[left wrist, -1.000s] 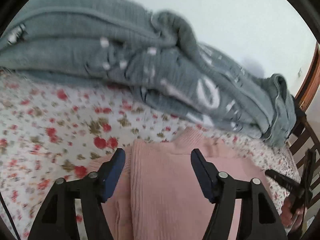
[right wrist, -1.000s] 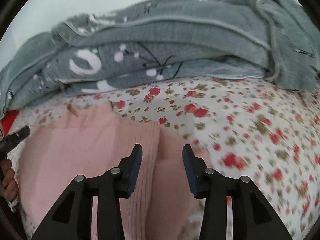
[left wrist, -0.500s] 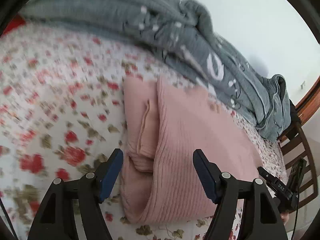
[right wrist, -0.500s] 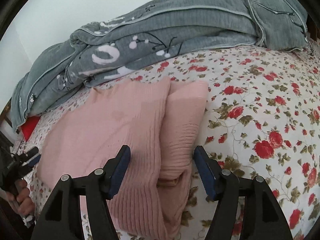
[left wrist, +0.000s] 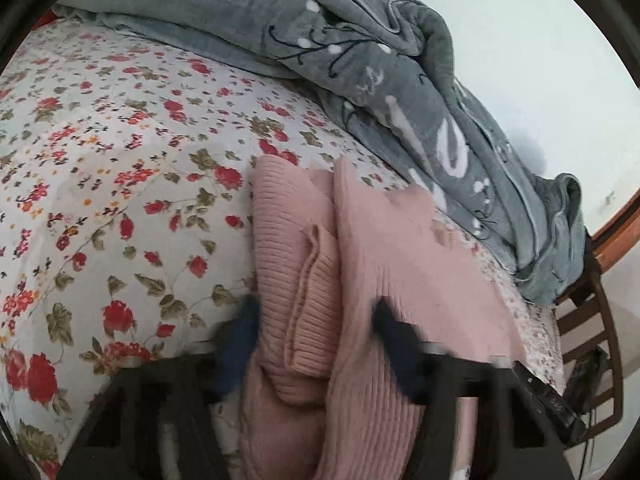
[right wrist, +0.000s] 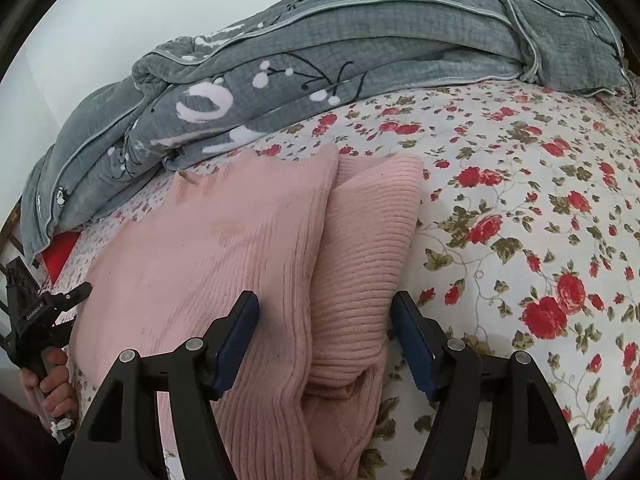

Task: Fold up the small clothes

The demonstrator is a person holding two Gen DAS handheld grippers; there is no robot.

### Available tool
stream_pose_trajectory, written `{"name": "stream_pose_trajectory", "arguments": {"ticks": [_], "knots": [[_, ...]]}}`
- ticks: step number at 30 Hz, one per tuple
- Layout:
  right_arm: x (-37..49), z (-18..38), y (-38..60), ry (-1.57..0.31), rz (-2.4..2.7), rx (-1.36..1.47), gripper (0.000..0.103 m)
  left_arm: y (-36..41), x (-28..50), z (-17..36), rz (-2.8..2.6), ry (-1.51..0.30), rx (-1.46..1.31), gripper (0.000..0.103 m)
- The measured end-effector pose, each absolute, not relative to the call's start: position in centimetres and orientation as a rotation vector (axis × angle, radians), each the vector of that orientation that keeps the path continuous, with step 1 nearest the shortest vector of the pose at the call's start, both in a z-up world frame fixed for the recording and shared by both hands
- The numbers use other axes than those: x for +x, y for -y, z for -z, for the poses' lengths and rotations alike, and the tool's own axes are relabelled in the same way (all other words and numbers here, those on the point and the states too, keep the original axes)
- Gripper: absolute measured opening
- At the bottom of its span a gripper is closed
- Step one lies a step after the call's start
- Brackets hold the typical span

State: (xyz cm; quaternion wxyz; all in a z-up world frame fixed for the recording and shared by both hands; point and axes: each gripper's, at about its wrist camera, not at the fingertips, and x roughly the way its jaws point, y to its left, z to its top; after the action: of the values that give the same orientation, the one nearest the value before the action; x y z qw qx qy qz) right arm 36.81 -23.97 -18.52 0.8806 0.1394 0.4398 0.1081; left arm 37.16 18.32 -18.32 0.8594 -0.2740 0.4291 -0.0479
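Midway across a bed, a pink ribbed sweater [right wrist: 224,248] lies partly folded on the flower-print sheet [right wrist: 520,208], just in front of a heaped grey quilt [right wrist: 320,56] that runs along the far side against a pale wall. One sleeve [right wrist: 368,248] is turned in over the sweater's right edge, its cuff resting near the hem; in the left wrist view a sleeve [left wrist: 304,264] lies the same way along the sweater's [left wrist: 404,264] left edge, beside open sheet [left wrist: 120,160] and below the quilt [left wrist: 360,60].

The right gripper [right wrist: 325,338] hovers above the sweater's near right corner with its jaws apart, the blue pads straddling the folded sleeve without pressing on it; they have just been opening a little further.

The left gripper [left wrist: 316,344] sits over the sweater's near left corner, smeared by motion blur. Its jaws have just been closing, and the sleeve and sweater edge lie between the pads, but a gap shows on either side and no pinch is visible.

At the sweater's left, in the right wrist view, a person's hand [right wrist: 50,384] grips the handle of the left gripper [right wrist: 76,294]. Beyond the sweater's right side, in the left wrist view, the right gripper's dark body [left wrist: 548,398] shows in front of a wooden chair back [left wrist: 592,312].
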Motion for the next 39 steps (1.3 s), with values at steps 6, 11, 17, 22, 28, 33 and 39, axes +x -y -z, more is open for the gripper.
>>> {"name": "stream_pose_trajectory", "arguments": {"ticks": [6,11,17,22,28,33,39], "knots": [[36.8,18.7,24.8,-0.908,-0.233,0.353,0.050,-19.4,37.2,18.8,0.132,-0.889,-0.651,0.040],[37.3,18.7,24.2,-0.919,-0.229,0.328,0.053,-18.6,37.5,18.8,0.135,-0.879,-0.601,0.044],[38.1,19.0,24.3,-0.926,-0.242,0.363,0.041,-18.7,37.3,18.7,0.133,-0.862,-0.613,0.029],[38.0,19.0,24.8,-0.918,-0.262,0.396,0.035,-19.1,37.3,19.0,0.155,-0.855,-0.647,0.031],[38.3,19.0,23.8,-0.933,-0.273,0.350,0.048,-19.3,37.5,19.5,0.173,-0.860,-0.683,0.036],[38.1,18.9,23.9,-0.924,-0.269,0.340,0.032,-18.8,37.3,19.2,0.146,-0.842,-0.642,0.025],[37.7,18.2,24.4,-0.880,-0.278,0.367,0.024,-19.3,36.8,18.9,0.159,-0.807,-0.714,0.022]]}}
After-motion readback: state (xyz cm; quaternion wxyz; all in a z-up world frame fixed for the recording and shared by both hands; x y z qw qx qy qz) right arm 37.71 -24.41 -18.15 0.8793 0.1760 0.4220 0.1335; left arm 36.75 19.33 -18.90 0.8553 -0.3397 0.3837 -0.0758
